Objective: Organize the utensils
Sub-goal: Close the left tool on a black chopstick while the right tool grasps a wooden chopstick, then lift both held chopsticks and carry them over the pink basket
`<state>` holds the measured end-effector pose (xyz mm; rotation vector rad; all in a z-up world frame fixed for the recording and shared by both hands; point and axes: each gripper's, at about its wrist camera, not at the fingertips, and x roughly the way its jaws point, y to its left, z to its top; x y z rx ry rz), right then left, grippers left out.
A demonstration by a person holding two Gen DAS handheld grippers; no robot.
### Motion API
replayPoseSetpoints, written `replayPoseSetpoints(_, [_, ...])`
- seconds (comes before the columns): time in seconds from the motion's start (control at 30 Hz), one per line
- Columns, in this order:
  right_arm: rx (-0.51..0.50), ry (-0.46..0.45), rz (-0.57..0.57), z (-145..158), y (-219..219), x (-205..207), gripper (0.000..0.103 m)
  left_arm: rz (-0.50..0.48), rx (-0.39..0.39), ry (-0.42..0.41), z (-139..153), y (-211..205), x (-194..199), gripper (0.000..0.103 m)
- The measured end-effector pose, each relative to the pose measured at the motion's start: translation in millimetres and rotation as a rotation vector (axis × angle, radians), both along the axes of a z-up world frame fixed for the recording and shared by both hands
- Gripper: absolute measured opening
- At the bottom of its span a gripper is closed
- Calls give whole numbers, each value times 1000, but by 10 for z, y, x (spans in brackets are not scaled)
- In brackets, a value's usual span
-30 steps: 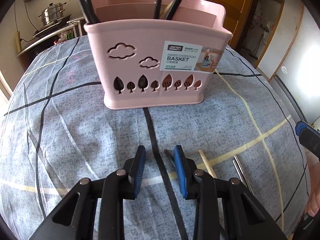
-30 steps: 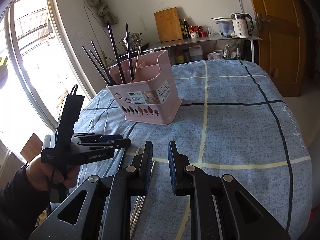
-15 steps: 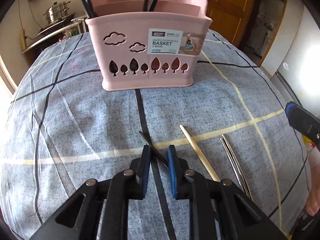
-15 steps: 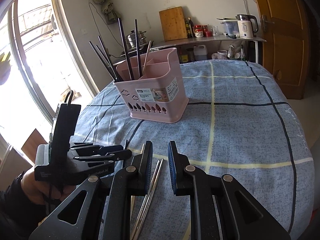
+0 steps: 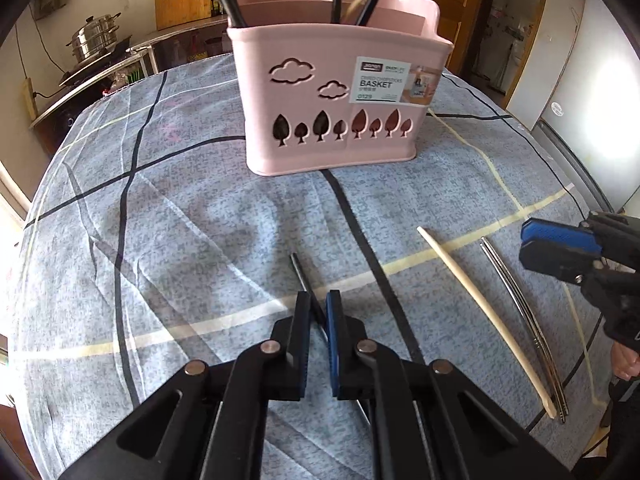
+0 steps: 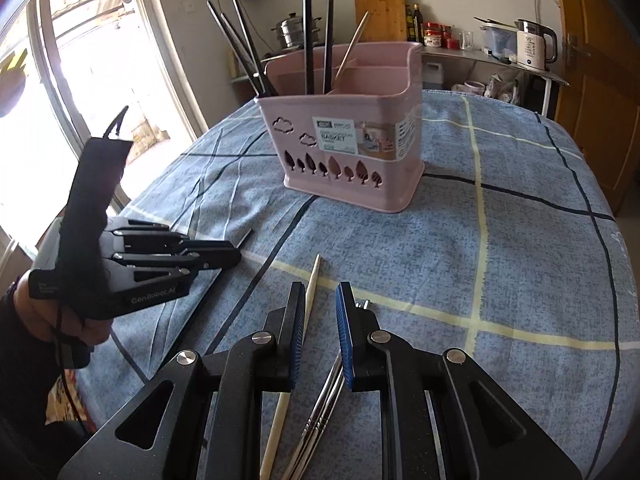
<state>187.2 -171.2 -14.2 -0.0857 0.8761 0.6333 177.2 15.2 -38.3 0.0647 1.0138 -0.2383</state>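
Observation:
A pink divided basket (image 5: 336, 108) (image 6: 352, 152) stands on the blue checked tablecloth and holds several black chopsticks and one wooden one. My left gripper (image 5: 317, 300) is shut on a black chopstick (image 5: 299, 270) that points toward the basket; it also shows in the right wrist view (image 6: 236, 252). My right gripper (image 6: 318, 292) is open, low over a wooden chopstick (image 6: 310, 296) (image 5: 476, 308) and a pair of metal chopsticks (image 6: 326, 392) (image 5: 516, 308) lying on the cloth; it shows at the right of the left wrist view (image 5: 532, 242).
The table edge (image 6: 624, 280) curves away on the right. A counter behind carries a steel pot (image 5: 94, 38), a cutting board (image 6: 380, 10), a kettle (image 6: 534, 44) and jars. A window lies to the left and a wooden door (image 6: 600, 80) to the right.
My left gripper has closed from open onto the black chopstick and drawn back from the basket. My right gripper has moved forward and down over the wooden and metal chopsticks.

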Motion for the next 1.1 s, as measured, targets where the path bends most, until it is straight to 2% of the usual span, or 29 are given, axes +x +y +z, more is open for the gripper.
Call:
replayPoseSetpoints(0.27, [-150, 47, 48, -293, 354, 136, 16, 8, -33, 28, -26, 237, 15, 10])
replayPoseSetpoints(0.57, [-209, 73, 34, -325, 560, 352, 16, 38, -22, 21, -38, 194, 82, 11])
replayPoseSetpoints(0.67, [-225, 69, 29, -312, 615, 374, 12, 42, -2, 7, -41, 130, 86, 11])
replayPoseSetpoints(0.73, [-223, 71, 25, -310, 631, 393, 6, 43, 8, -2, -45, 88, 98, 11])
replayPoseSetpoints(0.93, [-166, 74, 30, -260, 558, 391, 5, 53, 4, 0, -35, 59, 154, 9])
replayPoseSetpoints(1.1, [-100, 13, 23, 14, 440, 293, 5, 49, -46, -10, 83, 90, 144, 7])
